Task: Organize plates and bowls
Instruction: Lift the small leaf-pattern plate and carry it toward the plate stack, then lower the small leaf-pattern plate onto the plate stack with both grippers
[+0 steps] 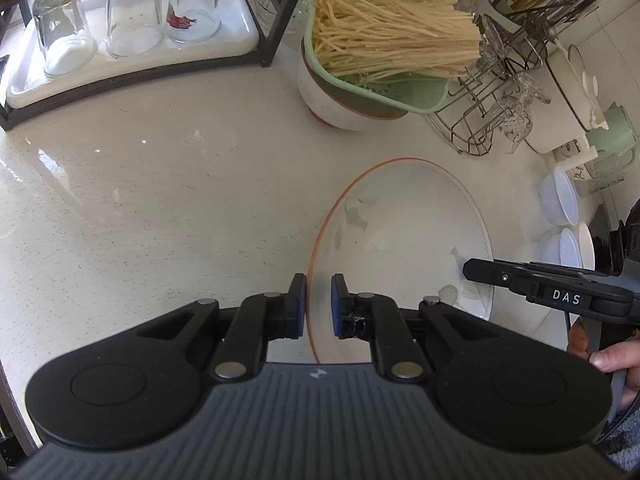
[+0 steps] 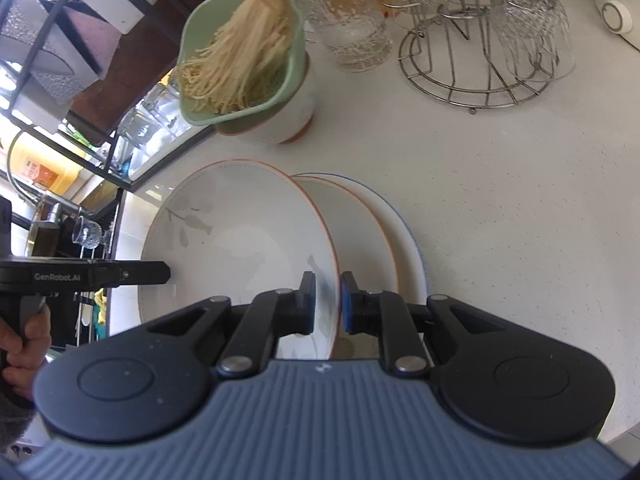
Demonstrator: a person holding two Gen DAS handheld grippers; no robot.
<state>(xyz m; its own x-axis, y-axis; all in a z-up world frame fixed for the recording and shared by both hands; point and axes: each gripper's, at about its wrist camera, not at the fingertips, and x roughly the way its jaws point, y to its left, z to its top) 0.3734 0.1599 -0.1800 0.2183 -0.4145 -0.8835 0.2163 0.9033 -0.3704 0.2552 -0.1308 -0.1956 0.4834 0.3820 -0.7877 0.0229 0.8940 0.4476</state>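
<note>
A white plate (image 1: 400, 232) with an orange rim and grey leaf print is held tilted above the pale counter (image 1: 160, 200) by both grippers. My left gripper (image 1: 319, 285) is shut on its near rim, blue pads on either side of the edge. My right gripper (image 2: 327, 280) is shut on the opposite rim of the same plate (image 2: 240, 248). Just under it lie an orange-rimmed plate (image 2: 352, 232) and a blue-rimmed plate (image 2: 404, 240), stacked on the counter. Each gripper shows side-on in the other's view: the right gripper (image 1: 470, 270) and the left gripper (image 2: 166, 273).
A green colander of pale strands (image 1: 380, 32) sits in a white bowl (image 1: 332, 104) behind the plate. Upturned glasses stand on a white tray (image 1: 132, 16) in a black rack. A wire stand (image 2: 480, 60) holds glasses. White bowls (image 1: 560, 200) stand at the right.
</note>
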